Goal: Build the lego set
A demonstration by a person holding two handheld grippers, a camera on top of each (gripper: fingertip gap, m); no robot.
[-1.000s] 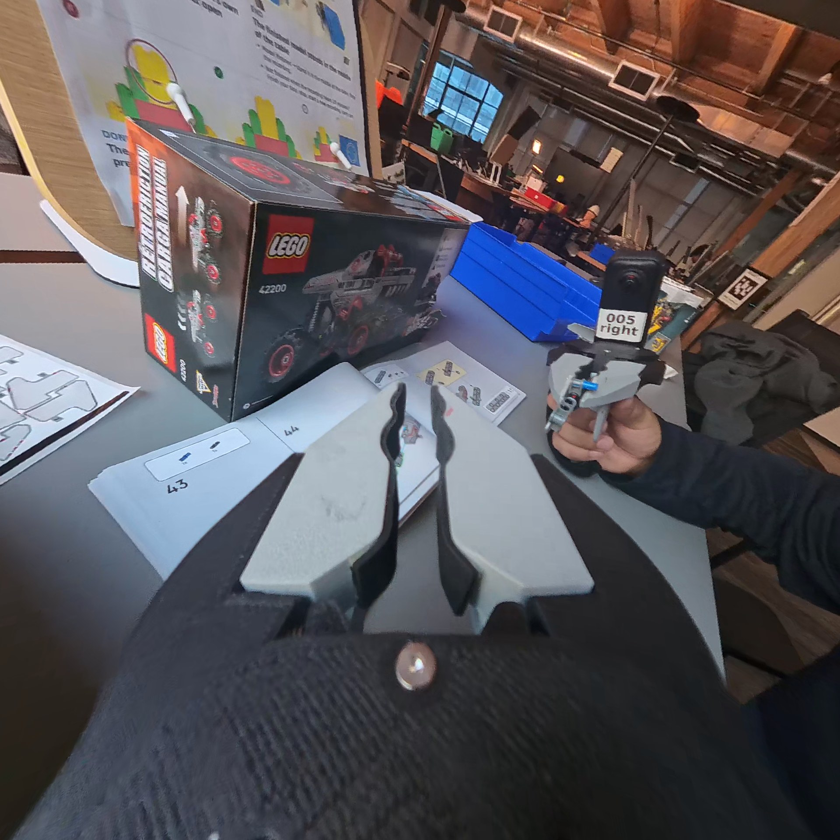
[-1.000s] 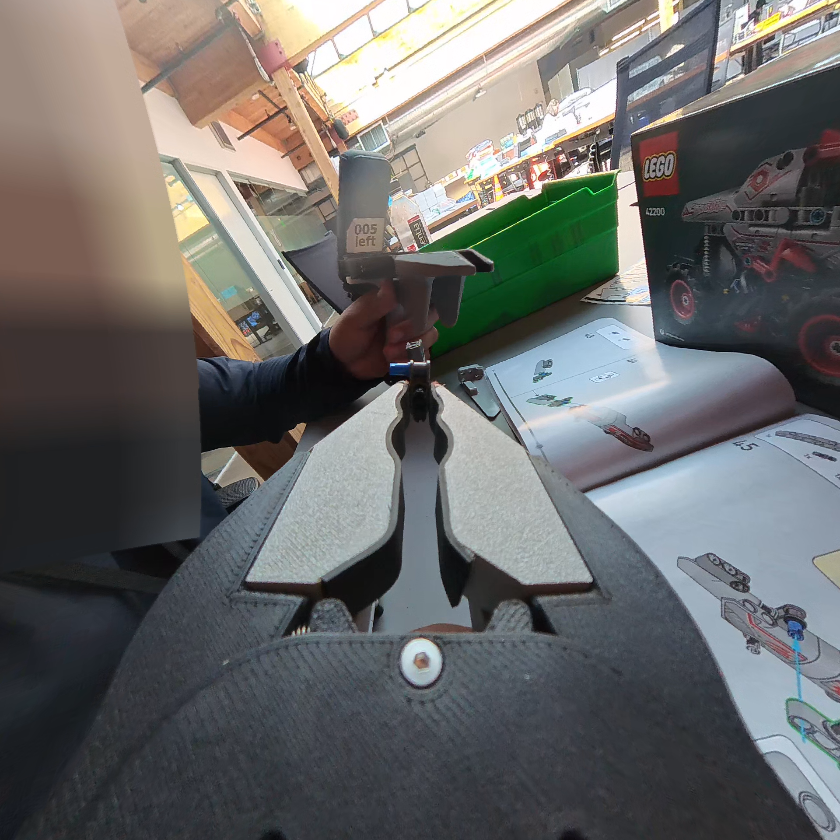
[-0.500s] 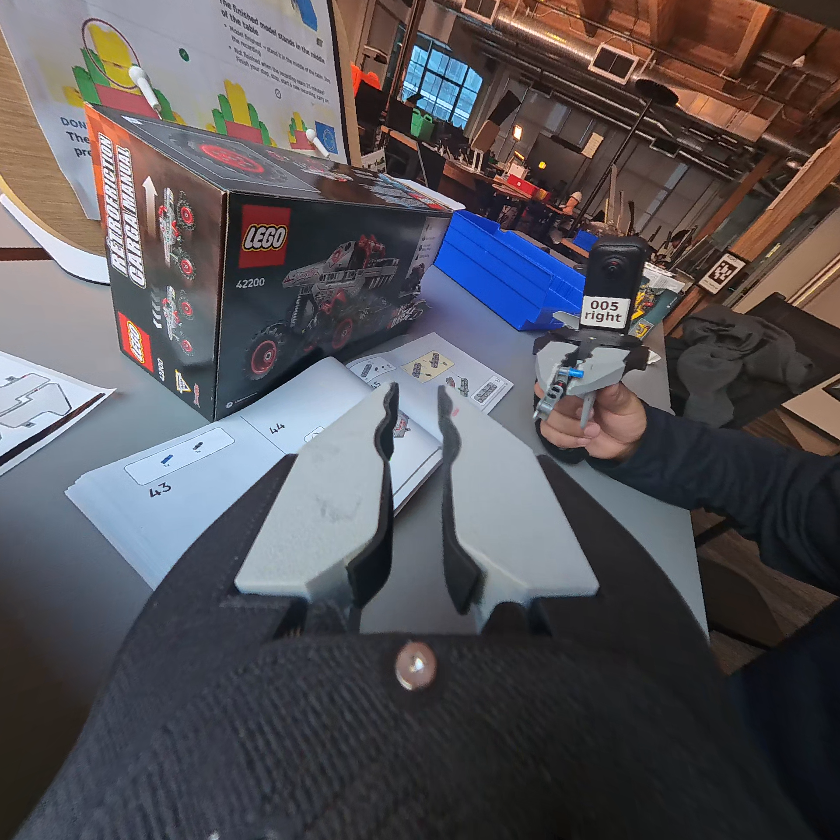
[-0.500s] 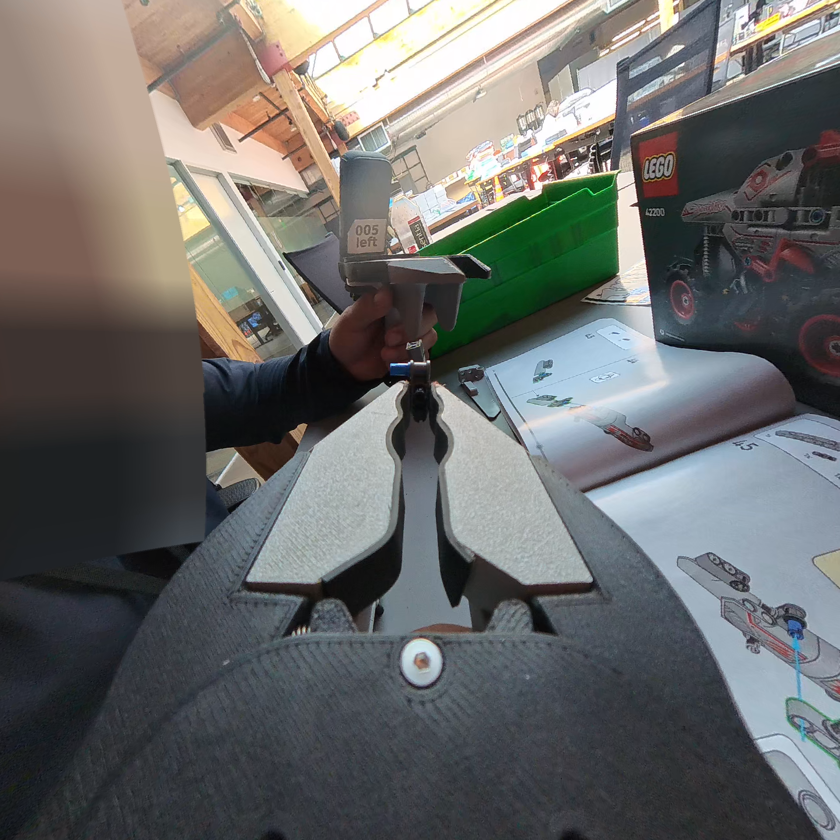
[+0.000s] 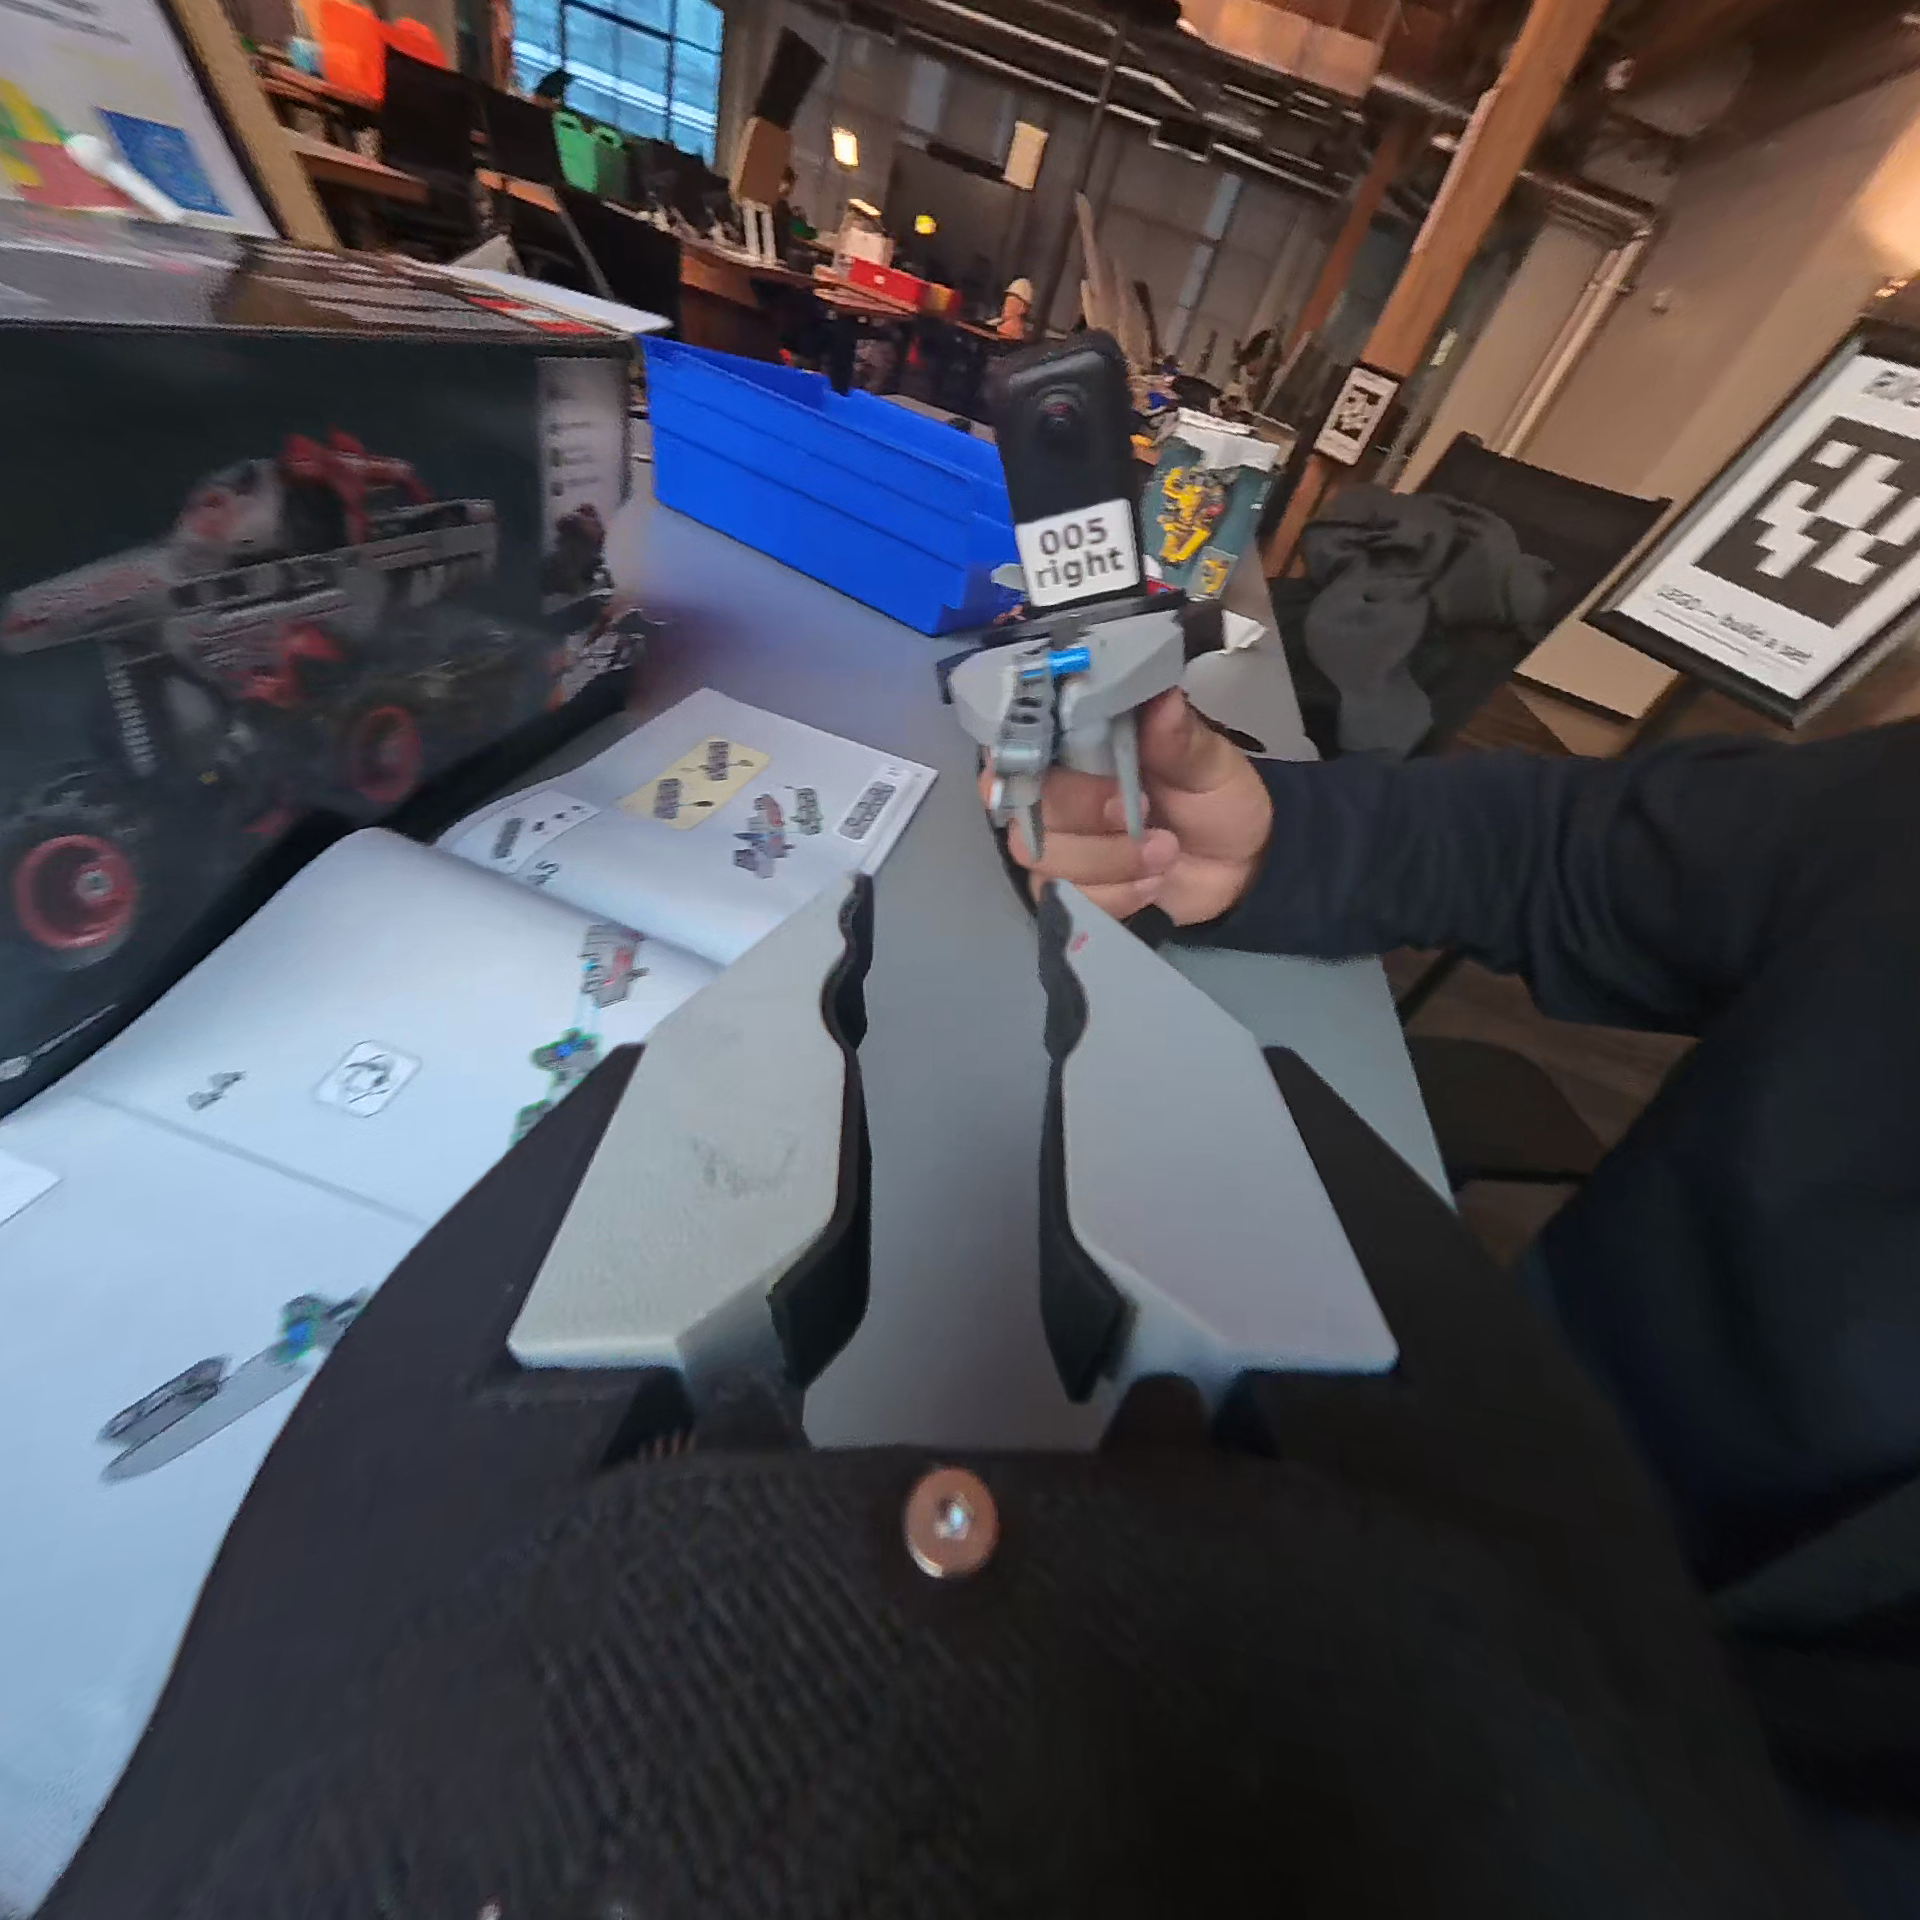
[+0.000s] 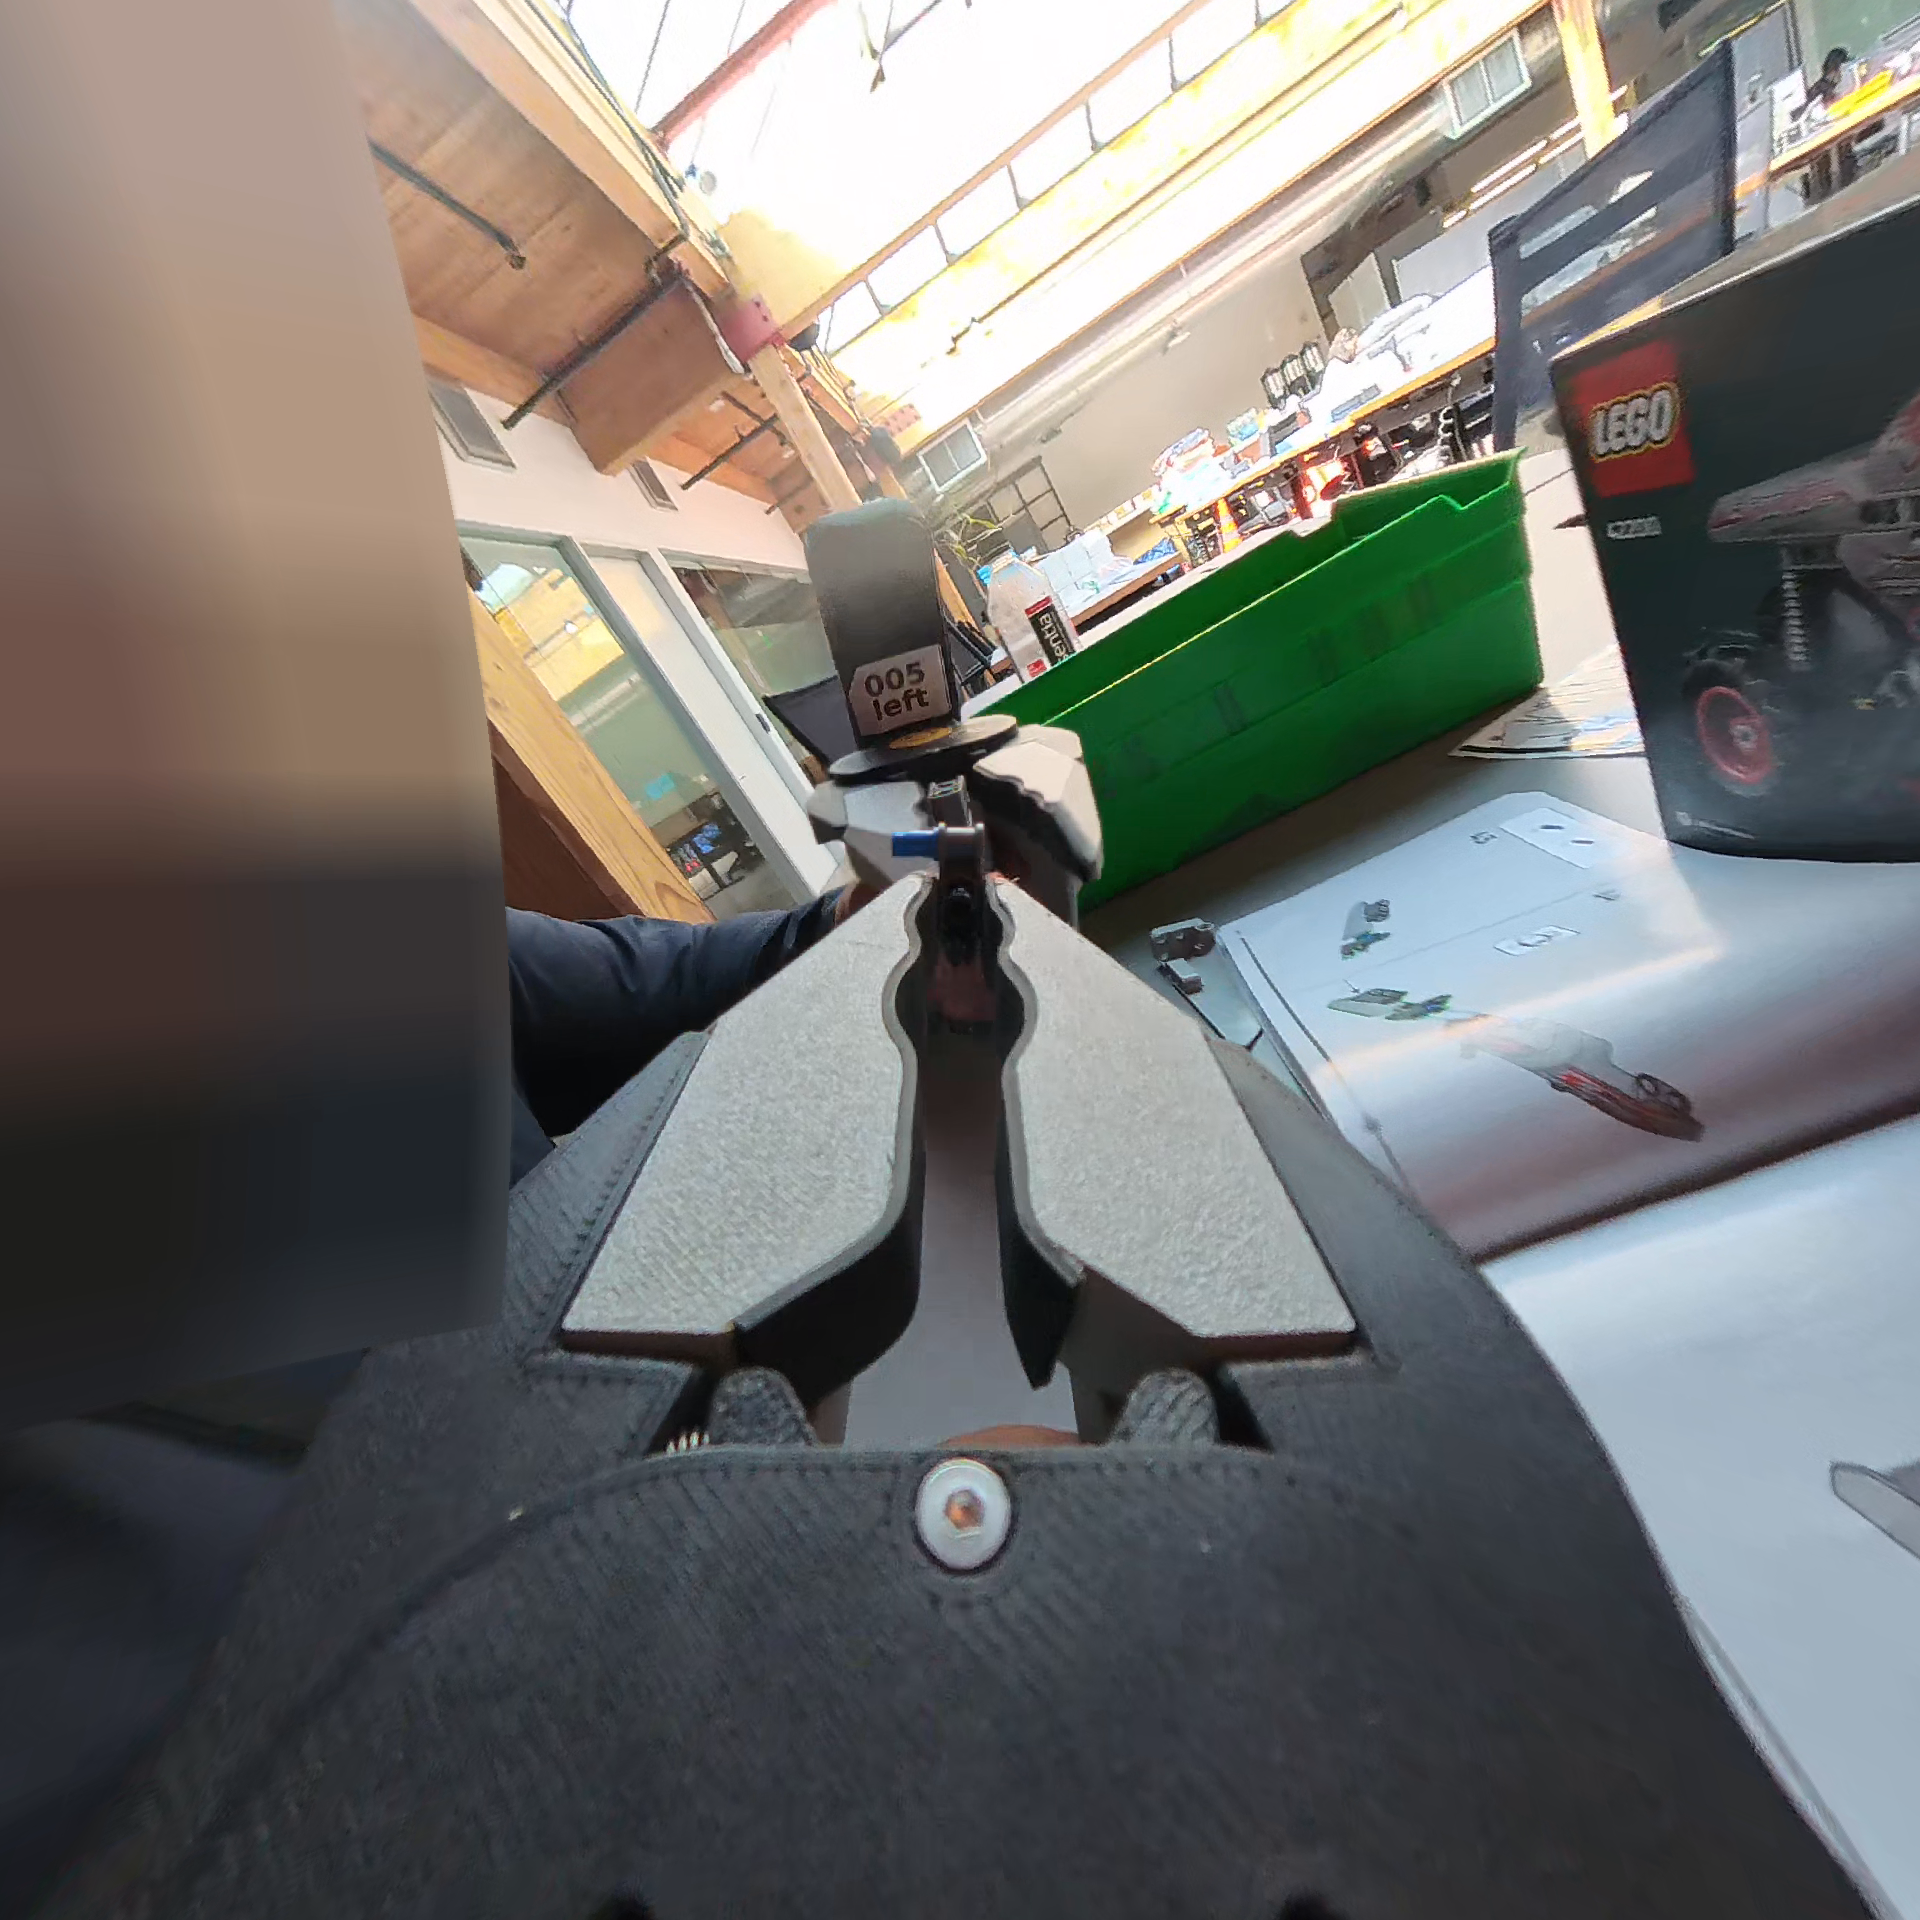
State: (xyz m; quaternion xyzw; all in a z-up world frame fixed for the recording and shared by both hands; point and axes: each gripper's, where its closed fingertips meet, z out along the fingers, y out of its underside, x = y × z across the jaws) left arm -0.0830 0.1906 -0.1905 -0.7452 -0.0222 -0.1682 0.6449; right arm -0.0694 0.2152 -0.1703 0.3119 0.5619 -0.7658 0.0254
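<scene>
right claw [image 6: 956, 914]: closed on grey lego piece [image 5: 1023, 727] w/ blue pin [image 5: 1060, 660]; held up off the surface [image 5: 956, 997], clear of it.
left claw [image 5: 951, 935]: open, empty, wide gap btwn fingers.
piece axis: long axis hangs roughly vertical below right claw tips in left wrist view; blue pin sticks out sideways near top.
key relation: piece lies ahead & slightly right of left claw, above its fingertip line; the two claws face each other, near, not touching.
nearer hand: left claw is the free one, so likely it closes in on lower end of piece or the pin; needs lift + slight right shift, my guess.
spare part: small grey piece [image 6: 1184, 951] flat on surface just beside open booklet [image 6: 1558, 997].
box [image 5: 260, 623]: left of booklet, well apart from both claws.
</scene>
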